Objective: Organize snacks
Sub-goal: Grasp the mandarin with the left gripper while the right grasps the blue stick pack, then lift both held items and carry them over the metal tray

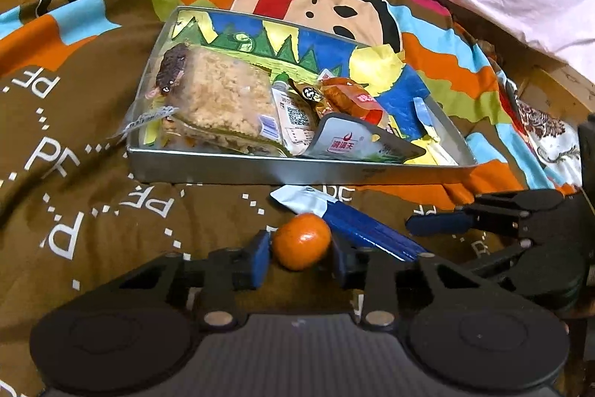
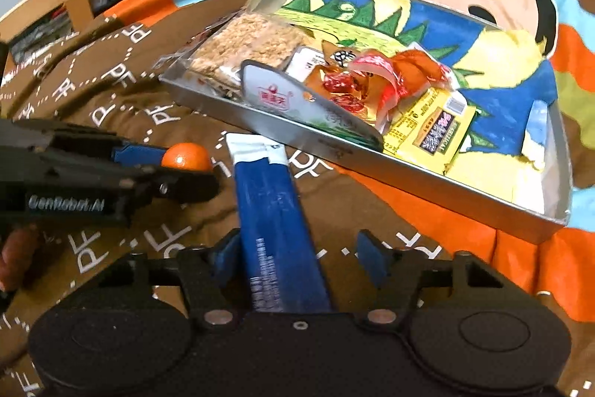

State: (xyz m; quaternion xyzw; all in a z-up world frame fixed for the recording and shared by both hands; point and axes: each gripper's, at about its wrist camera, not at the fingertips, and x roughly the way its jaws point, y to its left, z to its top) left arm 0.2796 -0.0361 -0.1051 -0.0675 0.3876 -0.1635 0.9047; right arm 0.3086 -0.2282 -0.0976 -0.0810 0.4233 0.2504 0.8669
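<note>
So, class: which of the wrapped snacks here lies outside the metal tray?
The long blue packet, lying on the blanket beside the orange; every other wrapped snack sits inside the tray.

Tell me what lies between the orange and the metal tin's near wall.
In the left wrist view, between the orange and the tin lies the white end of the blue packet on brown bedding; otherwise nothing.

Orange mandarin (image 1: 302,246), blue-and-white snack stick (image 2: 277,229), silver tin (image 1: 260,170), brown lettered blanket (image 1: 93,144)
</note>
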